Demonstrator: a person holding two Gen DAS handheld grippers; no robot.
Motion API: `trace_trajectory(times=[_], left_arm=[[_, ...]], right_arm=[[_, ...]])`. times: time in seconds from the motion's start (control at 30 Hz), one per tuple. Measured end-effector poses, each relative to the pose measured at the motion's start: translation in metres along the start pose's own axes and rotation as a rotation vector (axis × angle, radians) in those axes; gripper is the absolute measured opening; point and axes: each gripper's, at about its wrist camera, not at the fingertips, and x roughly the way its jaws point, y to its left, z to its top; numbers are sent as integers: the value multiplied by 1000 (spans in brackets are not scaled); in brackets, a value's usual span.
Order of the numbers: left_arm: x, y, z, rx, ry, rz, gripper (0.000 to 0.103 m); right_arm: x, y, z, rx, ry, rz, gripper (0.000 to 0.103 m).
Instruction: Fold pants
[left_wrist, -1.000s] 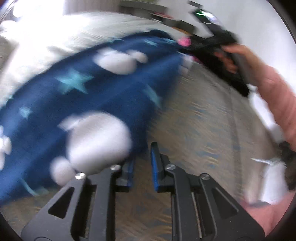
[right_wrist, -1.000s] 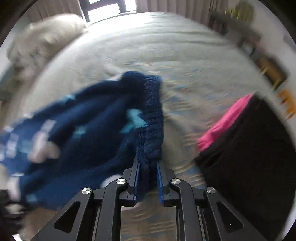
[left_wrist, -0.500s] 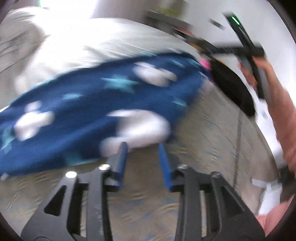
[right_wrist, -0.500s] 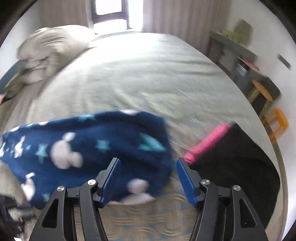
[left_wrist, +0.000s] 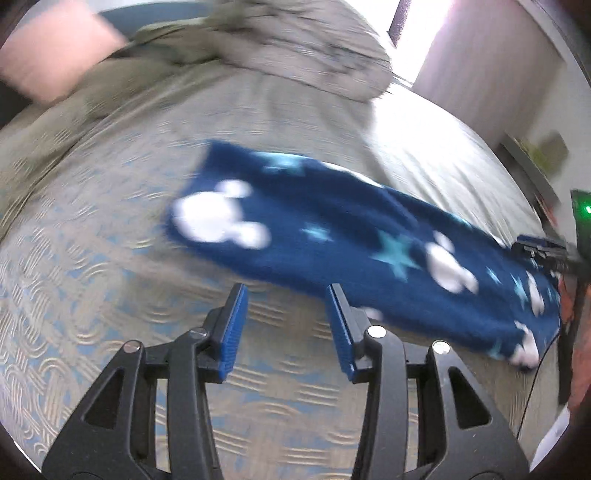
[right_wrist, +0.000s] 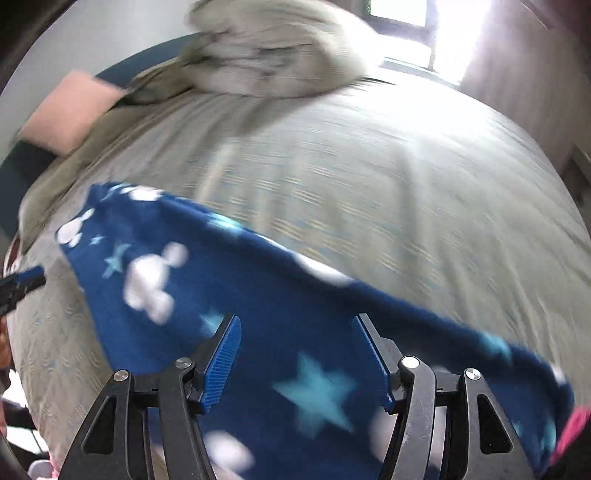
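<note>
Nearest thing first: the left gripper sits with its fingers a moderate gap apart and nothing between them, just bare quilt under the pads. The right gripper is spread wider, also holding nothing, hovering over the pants.

The pants are lying as a long blue strip flat across the bed, so looks like one fold is already in. For the next grab I'd pick the two corners of one short end, pinch through every layer, lift both evenly and carry it over to the other end.

Further back there's a pillow and a pink cushion, both well clear.
</note>
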Motion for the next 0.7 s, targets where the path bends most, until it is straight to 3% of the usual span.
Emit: trace_trajectory(times=[0.1, 0.3, 0.37, 0.57, 0.7], left_arm=[[10, 34, 3, -84, -4, -4, 46], [42, 51, 14, -125, 13, -47, 46], [48, 53, 16, -113, 17, -53, 46], [62, 65, 25, -163, 9, -100, 46], [68, 68, 34, -195, -8, -102, 44]], right_arm=[[21, 45, 32, -61, 2, 48, 64], [76, 118, 87, -181, 0, 91, 64], [96, 123, 95, -182, 45, 71, 63], [114, 131, 101, -159, 75, 184, 63], [135, 139, 103, -223, 158, 108, 64]])
